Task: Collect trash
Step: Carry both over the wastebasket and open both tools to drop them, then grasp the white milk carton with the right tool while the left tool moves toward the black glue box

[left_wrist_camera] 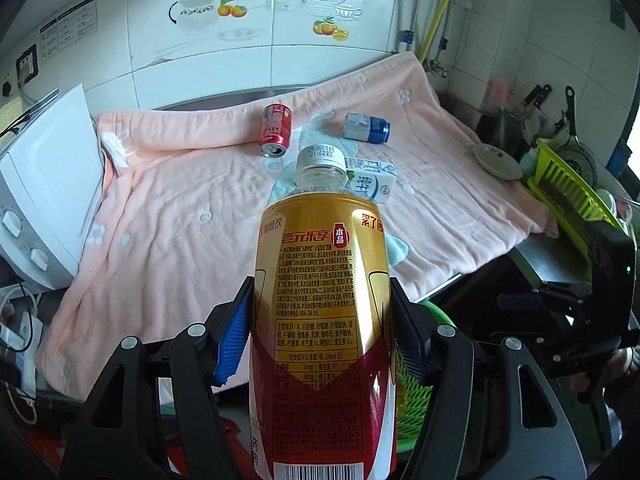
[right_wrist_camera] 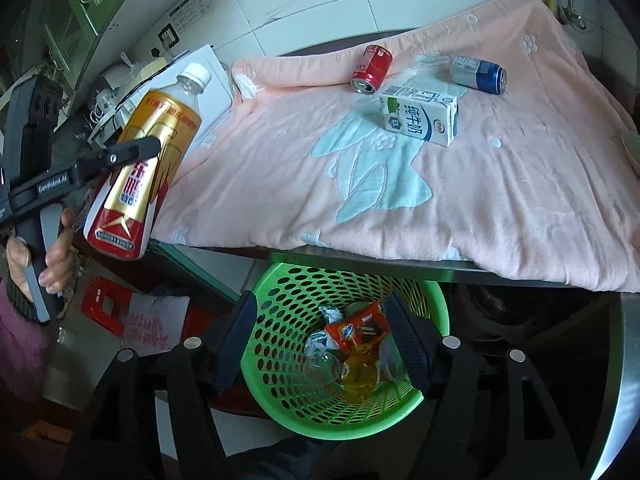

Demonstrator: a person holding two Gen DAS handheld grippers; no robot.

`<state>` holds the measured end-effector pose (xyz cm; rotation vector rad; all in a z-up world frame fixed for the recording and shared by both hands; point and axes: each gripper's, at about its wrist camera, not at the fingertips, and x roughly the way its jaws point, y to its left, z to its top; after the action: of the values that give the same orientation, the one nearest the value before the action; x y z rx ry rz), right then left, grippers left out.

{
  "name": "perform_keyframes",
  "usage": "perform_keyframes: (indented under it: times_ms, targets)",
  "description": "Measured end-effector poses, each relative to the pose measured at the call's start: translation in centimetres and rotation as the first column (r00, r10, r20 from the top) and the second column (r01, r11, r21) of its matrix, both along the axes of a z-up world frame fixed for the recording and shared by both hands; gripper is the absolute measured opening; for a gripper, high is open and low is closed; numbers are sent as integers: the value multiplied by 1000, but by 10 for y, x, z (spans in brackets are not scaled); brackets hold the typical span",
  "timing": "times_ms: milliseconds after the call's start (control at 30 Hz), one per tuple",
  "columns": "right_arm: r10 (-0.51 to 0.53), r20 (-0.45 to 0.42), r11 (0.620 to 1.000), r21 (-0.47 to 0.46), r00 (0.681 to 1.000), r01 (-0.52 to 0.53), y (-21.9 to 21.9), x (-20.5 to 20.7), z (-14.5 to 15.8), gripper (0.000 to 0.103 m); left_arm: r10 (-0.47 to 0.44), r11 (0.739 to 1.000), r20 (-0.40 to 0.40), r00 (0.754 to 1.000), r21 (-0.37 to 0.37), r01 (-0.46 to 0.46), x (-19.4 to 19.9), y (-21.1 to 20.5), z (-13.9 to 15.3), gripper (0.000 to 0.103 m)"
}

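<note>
My left gripper (left_wrist_camera: 322,292) is shut on a gold and red drink bottle (left_wrist_camera: 324,264) with a white cap, held up off the counter. The right wrist view shows that bottle (right_wrist_camera: 156,152) tilted at the left, beyond the counter's edge. My right gripper (right_wrist_camera: 320,304) stands open with nothing between its fingers, above a green perforated basket (right_wrist_camera: 280,280) below the counter edge. The basket holds an orange snack wrapper (right_wrist_camera: 356,330), crumpled paper and clear plastic. On the pink blanket (right_wrist_camera: 500,200) lie a red can (right_wrist_camera: 370,68), a blue can (right_wrist_camera: 480,74) and a milk carton (right_wrist_camera: 420,118).
A white appliance (left_wrist_camera: 48,184) stands at the counter's left end. A dish (left_wrist_camera: 496,160) and a green rack (left_wrist_camera: 560,184) sit at the right. A person's hand (right_wrist_camera: 56,264) grips the left handle. A red stool (right_wrist_camera: 104,304) is on the floor.
</note>
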<state>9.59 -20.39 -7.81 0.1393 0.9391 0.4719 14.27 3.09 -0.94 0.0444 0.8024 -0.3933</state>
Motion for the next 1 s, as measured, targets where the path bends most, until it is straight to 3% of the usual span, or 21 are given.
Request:
perform_keyframes:
  times_ms: [300, 733, 867, 1000]
  targets:
    - [-60, 55, 998, -9, 997, 60, -29, -21, 17, 76, -99, 994, -41, 994, -53, 96, -31, -43, -30, 63]
    - [-101, 75, 995, -3, 992, 101, -48, -26, 21, 80, -206, 978, -135, 969, -41, 202, -41, -96, -79, 64]
    - [-104, 74, 994, -6, 992, 105, -49, -21, 21, 80, -197, 980, -150, 969, -48, 192, -40, -96, -84, 77]
    - [-103, 77, 995, -8, 992, 104, -49, -16, 23, 80, -200, 980, -136, 970, -46, 196, -38, -93, -80, 78]
